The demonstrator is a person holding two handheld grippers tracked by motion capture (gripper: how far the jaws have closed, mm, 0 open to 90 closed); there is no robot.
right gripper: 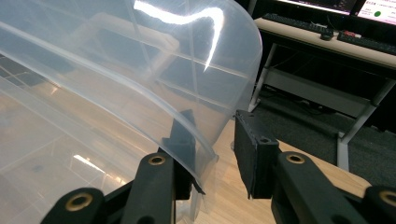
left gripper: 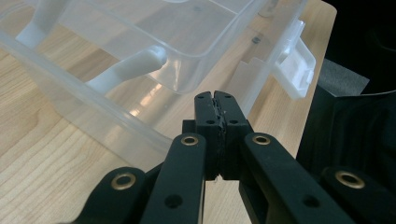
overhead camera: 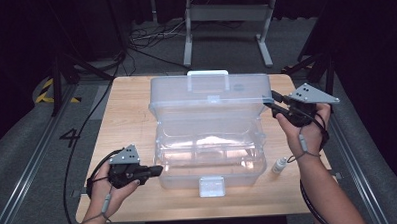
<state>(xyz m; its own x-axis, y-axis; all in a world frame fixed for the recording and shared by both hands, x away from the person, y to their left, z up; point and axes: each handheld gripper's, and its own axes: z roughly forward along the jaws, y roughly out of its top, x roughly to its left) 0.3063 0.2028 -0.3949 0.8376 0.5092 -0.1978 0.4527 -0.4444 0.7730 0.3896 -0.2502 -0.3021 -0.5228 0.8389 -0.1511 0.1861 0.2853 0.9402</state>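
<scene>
While the clear storage box (overhead camera: 210,156) sits mid-table with its lid (overhead camera: 211,99) up, your right claw (overhead camera: 275,108) straddles the lid's 3 o'clock edge unclamped; your left claw (overhead camera: 157,170) rests shut, empty, at the box's 9 o'clock wall.

This looks like a lab or recording studio. A small wooden worktop (overhead camera: 126,114) stands on grey carpet amid black curtains, with metal floor rails (overhead camera: 26,173), loose cables (overhead camera: 149,36) at the upper middle, and hazard tape (overhead camera: 45,90) at left. Behind stands a desk (right gripper: 327,46) carrying a keyboard (right gripper: 299,22) and monitors (right gripper: 378,7).
</scene>
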